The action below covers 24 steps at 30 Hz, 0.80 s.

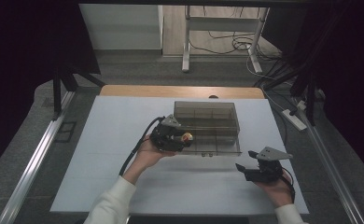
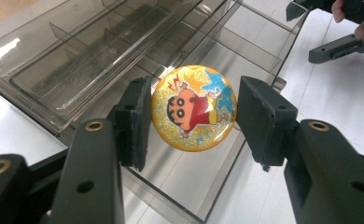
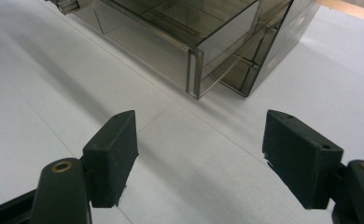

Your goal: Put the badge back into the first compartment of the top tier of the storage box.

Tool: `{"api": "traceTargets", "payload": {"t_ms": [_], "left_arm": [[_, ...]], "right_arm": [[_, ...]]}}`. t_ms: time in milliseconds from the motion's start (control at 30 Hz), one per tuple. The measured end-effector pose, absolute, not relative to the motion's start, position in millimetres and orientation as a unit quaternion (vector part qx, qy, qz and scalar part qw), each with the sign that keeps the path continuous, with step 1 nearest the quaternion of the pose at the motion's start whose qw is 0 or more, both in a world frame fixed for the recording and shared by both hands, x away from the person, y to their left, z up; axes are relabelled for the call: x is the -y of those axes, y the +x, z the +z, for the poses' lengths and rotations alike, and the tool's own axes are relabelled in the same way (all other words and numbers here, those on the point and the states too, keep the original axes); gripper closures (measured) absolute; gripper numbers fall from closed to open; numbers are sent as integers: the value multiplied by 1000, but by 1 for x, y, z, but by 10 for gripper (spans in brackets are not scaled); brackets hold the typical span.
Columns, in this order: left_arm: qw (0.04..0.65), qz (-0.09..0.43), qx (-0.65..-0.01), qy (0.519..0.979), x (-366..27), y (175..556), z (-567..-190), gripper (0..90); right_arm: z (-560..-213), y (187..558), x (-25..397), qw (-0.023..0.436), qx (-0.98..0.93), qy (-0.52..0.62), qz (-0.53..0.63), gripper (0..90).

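Holding the round yellow glittery cartoon badge (image 2: 194,108) between its pads, the left gripper (image 1: 179,137) hangs mid-frame above the smoky clear plastic drawer box's (image 1: 217,122) pulled-out tray, while the right gripper (image 1: 247,160) waits wide open and empty at lower right.

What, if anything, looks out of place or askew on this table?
Nothing stands out. The clear organiser box sits square on the table, its drawer pulled out. The left tool holds a round cartoon badge over it.

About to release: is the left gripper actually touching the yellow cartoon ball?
Touching. The left gripper view shows the yellow ball pinched between the left gripper pads, both pressed against its sides, above the clear organizer box.
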<state>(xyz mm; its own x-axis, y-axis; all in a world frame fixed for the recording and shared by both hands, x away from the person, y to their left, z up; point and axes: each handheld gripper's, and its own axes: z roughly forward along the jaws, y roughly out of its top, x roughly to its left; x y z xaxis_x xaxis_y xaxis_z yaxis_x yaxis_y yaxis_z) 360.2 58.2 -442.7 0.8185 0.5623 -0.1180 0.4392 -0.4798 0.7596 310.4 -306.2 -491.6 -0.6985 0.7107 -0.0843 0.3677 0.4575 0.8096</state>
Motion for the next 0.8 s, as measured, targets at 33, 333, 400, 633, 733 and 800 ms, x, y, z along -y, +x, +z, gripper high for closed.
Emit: {"api": "traceTargets", "payload": {"t_ms": [33, 333, 400, 633, 733, 800], "left_arm": [[417, 74, -293, 857, -58, 361, -443, 468], [426, 79, -310, 847, -61, 362, -441, 308], [432, 81, -314, 841, -64, 361, -439, 284], [429, 97, -328, 836, -71, 355, -436, 163], [428, 101, -328, 836, -75, 351, -436, 163], [429, 105, -328, 835, -78, 348, -436, 163]], "right_arm": [[-492, 310, 306, 211, -827, 326, 406, 260], [-491, 311, 307, 210, -827, 327, 406, 259], [-491, 311, 307, 211, -827, 327, 406, 258], [-491, 310, 306, 211, -826, 327, 408, 254], [-491, 310, 306, 208, -827, 325, 409, 252], [-491, 310, 305, 207, -826, 326, 411, 250]]}}
